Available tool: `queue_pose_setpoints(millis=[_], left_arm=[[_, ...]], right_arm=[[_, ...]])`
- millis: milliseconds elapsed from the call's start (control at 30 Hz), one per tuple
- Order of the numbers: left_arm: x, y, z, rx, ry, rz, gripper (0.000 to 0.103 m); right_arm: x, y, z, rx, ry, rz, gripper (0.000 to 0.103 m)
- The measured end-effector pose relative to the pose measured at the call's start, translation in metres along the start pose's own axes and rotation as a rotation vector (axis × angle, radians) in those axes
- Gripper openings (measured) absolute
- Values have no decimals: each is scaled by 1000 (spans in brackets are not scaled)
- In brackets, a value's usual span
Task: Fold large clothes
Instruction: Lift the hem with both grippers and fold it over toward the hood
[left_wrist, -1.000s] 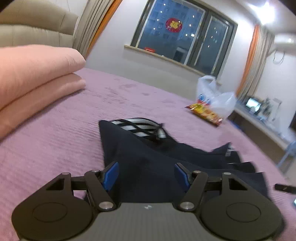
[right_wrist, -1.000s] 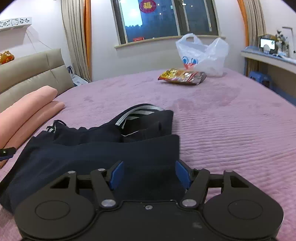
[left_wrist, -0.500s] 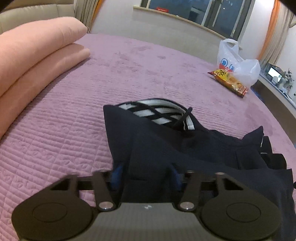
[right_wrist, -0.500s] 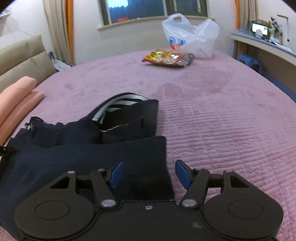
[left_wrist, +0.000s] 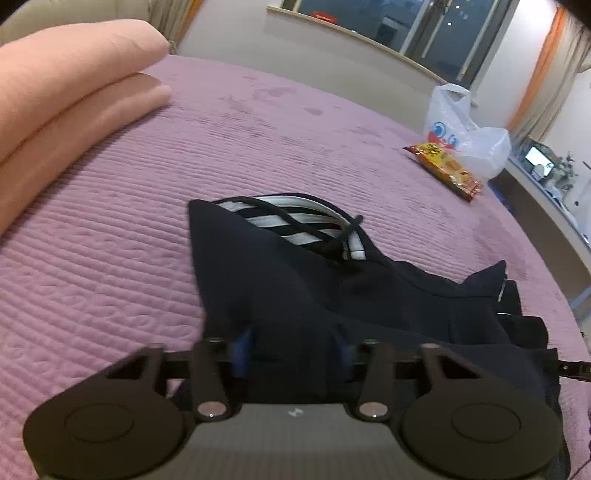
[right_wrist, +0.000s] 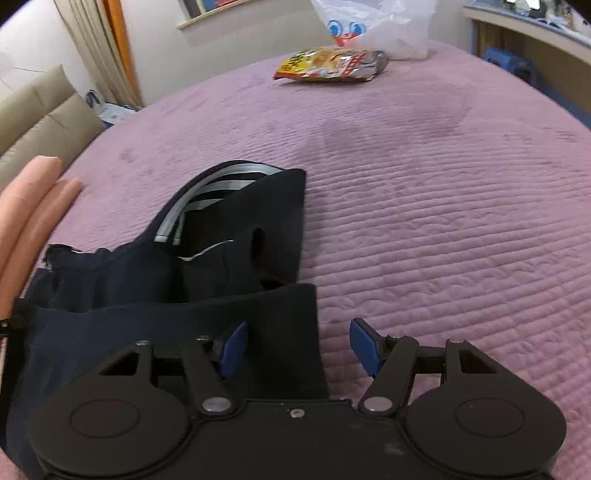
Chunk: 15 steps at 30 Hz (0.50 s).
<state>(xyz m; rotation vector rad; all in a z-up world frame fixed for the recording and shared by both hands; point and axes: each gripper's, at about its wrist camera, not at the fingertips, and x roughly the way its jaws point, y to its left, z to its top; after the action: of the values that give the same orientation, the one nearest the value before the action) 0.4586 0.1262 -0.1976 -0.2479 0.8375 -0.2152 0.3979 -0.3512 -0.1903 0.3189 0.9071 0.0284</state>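
— Purple quilted bedspread (left_wrist: 155, 206) covered the whole work surface; a night window and orange-edged curtains stood behind it. What lay on it?

— A dark navy garment with a grey-striped waistband and black drawstring (left_wrist: 295, 266) lay crumpled near the middle of the bed, close in front of both cameras. A folded salmon-pink blanket (left_wrist: 66, 96) sat at the head end, well apart from the garment. At the far edge, a white plastic bag with a cartoon face (right_wrist: 373, 29) stood just behind a red-and-yellow snack packet (right_wrist: 332, 66).

— Left gripper (left_wrist: 291, 350)?

— Its blue pads (left_wrist: 242, 349) were drawn in narrow, with a raised fold of the navy cloth bunched between them. The fabric hid most of both pads, so the view was partly blocked and blurred.

— Right gripper (right_wrist: 299, 345)?

— Spread wide. One blue pad (right_wrist: 232, 345) sat over the navy cloth, the other over bare bedspread, with the garment's edge (right_wrist: 317, 332) running between them. Nothing was pinched there.

— Anything in the way?

— Loose folds of the same garment (right_wrist: 229, 251) were heaped ahead of the right gripper.
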Motion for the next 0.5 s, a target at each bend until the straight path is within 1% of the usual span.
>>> queue_pose_setpoints(millis=[33,67,100,133,167,233,333,400,500], left_arm=[[3,-3,0,8,2,3,58],[5,-6,0,19,2,19,52],[7,-10,-1,42,-1,47,30],[8,-13,-2,65,-2,79,15],[6,-15,-3,80,-6,96,15],[-8,-17,-5,66,-48,82,13],[-37,-23,0,51,-102,75,13],[-60,-26,10,28,-147,50,13],[-81,-27,31,4,-219,29,13]], right_arm=[[0,2,-1,-9,-4,7,68],[0,4,-2,-24,-5,21,45],[-1,7,-2,-38,-6,40,33],[-4,12,-3,-61,-13,45,26],[-8,19,-4,-91,-31,26,14],[-19,33,-10,-168,-68,-14,9],[-47,48,-12,-240,-121,-22,7],[-70,59,-7,-294,-175,-38,7],[-94,71,11,-317,-250,-46,6]])
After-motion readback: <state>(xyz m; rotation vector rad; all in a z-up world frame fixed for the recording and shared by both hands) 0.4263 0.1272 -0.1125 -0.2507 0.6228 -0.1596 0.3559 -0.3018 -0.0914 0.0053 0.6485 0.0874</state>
